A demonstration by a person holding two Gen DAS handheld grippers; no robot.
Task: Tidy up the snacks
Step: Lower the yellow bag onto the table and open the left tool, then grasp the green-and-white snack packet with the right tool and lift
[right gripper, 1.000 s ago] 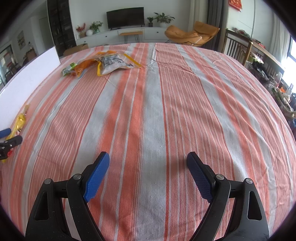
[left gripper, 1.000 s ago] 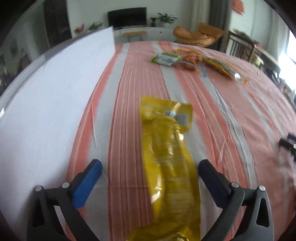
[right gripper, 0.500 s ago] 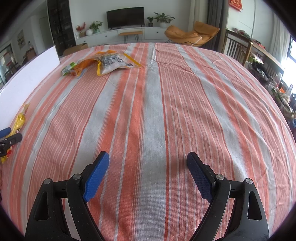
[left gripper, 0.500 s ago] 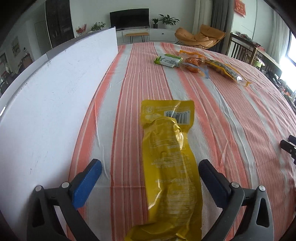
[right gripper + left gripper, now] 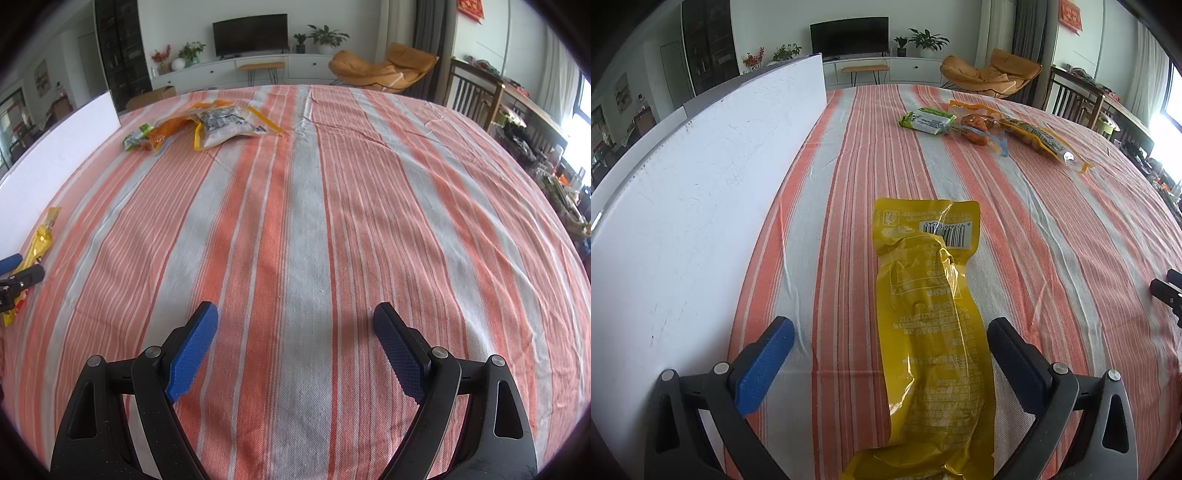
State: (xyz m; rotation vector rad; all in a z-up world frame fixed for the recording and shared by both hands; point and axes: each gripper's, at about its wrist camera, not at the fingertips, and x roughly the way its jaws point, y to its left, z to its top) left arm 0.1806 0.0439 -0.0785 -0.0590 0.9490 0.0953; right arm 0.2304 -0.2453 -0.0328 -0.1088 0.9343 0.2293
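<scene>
A: Where is your left gripper (image 5: 890, 343) right now?

B: Over the yellow snack packet (image 5: 931, 332), which lies flat on the striped tablecloth (image 5: 1052, 229) near its left edge, just beside the white board (image 5: 701, 192) standing along that edge. Your jaws are spread wide and neither pad touches the packet; it simply lies between them, closer to the right-hand finger.

A: And which way does it run?

B: Its long axis runs straight away from you, along your fingers, barcode end farthest off. So your jaws already straddle its narrow width. I'd judge that a straight drop and a squeeze would catch it across the middle, with no turn of the wrist needed.

A: What about your right gripper (image 5: 295, 328)?

B: Spread wide as well, with nothing but bare cloth between the fingers. It sits toward the middle of the surface, well apart from the yellow packet, which shows only at the far left of its view. Your left hand is plainly the nearer one.

A: The rest of the snacks?

B: A green packet (image 5: 927, 120), an orange pouch (image 5: 977, 123) and a long yellow-edged bag (image 5: 1043, 142) lie bunched near the far edge, well apart from both grippers.
</scene>
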